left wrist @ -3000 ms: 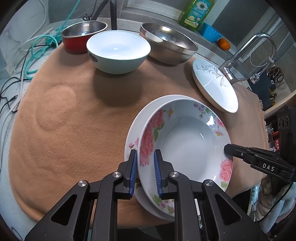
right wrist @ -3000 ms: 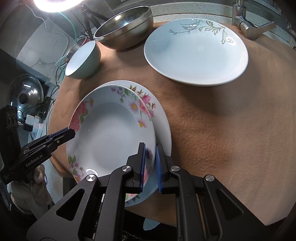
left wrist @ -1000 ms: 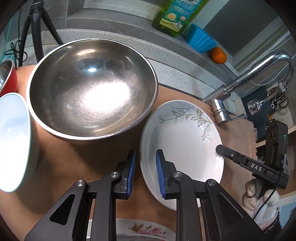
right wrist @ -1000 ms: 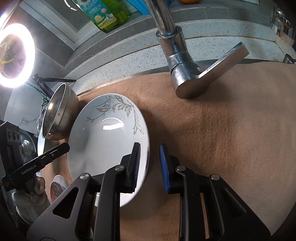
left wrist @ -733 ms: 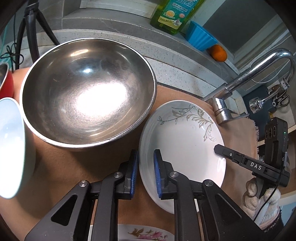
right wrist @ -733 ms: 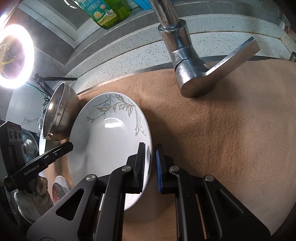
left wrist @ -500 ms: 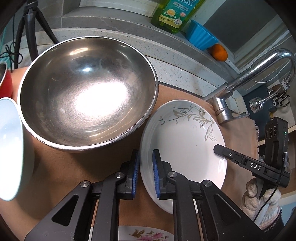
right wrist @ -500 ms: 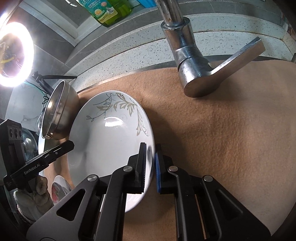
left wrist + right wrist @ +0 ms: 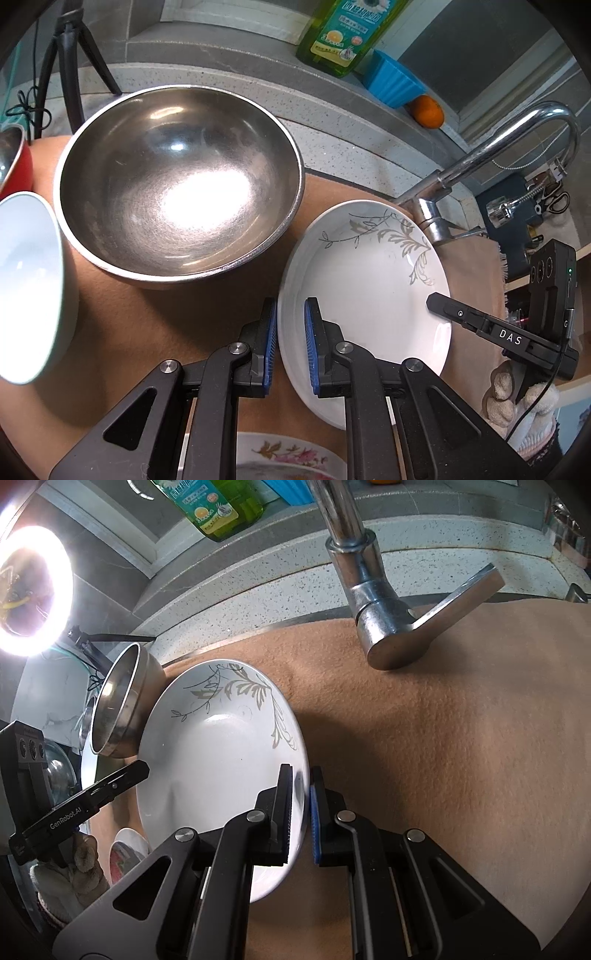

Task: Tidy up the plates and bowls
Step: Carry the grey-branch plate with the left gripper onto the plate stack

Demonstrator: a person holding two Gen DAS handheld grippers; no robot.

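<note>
Steel mixing bowl (image 9: 177, 184) just left of the left tongs (image 9: 290, 345), faucet (image 9: 373, 602) ahead of the right tongs (image 9: 301, 814). Leaf-patterned white plate (image 9: 369, 295) facing up between them. Both tongs narrowed onto opposite rims of the plate, pinching it.

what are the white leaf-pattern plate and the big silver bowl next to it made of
The white plate with grey leaf pattern looks like glazed ceramic or porcelain, going by its glossy highlights. The large silver bowl looks like brushed stainless steel, showing fine circular scratches and a broad glare.
</note>
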